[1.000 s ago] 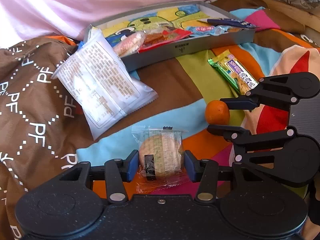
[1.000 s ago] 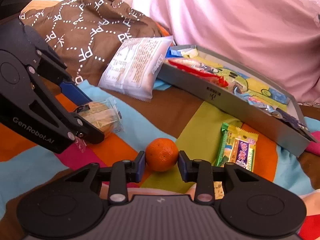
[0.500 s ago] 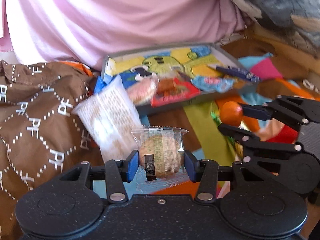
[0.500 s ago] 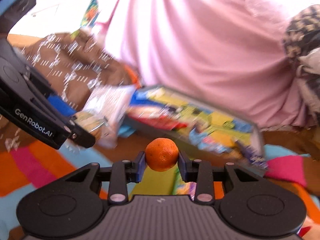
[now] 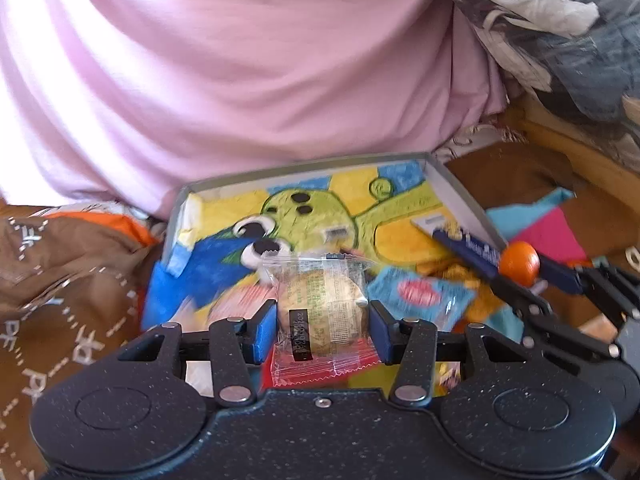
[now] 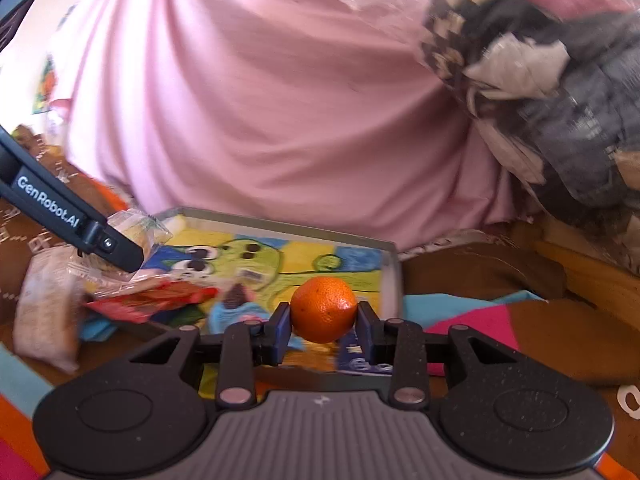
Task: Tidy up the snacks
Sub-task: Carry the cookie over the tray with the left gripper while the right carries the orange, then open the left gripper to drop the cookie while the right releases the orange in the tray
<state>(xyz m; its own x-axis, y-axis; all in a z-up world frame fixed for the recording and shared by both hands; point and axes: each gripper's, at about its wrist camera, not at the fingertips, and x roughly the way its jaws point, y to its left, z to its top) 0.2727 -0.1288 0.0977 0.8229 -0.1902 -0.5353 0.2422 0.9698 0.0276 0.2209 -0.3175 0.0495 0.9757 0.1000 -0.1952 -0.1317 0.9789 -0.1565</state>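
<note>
Left gripper (image 5: 323, 330) clenched on wrapped cake (image 5: 323, 312), soft, crinkly film, held at its sides. Right gripper (image 6: 323, 326) grasps tangerine (image 6: 323, 309), firm but bruisable. Both hover w/ snacks over grey box (image 5: 448, 176).

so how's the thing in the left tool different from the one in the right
The wrapped cake in the left tool is pale tan and sealed in clear plastic; the orange in the right tool is bright, bare and round. The cake looks flatter. Both are clamped and held above the box.
</note>
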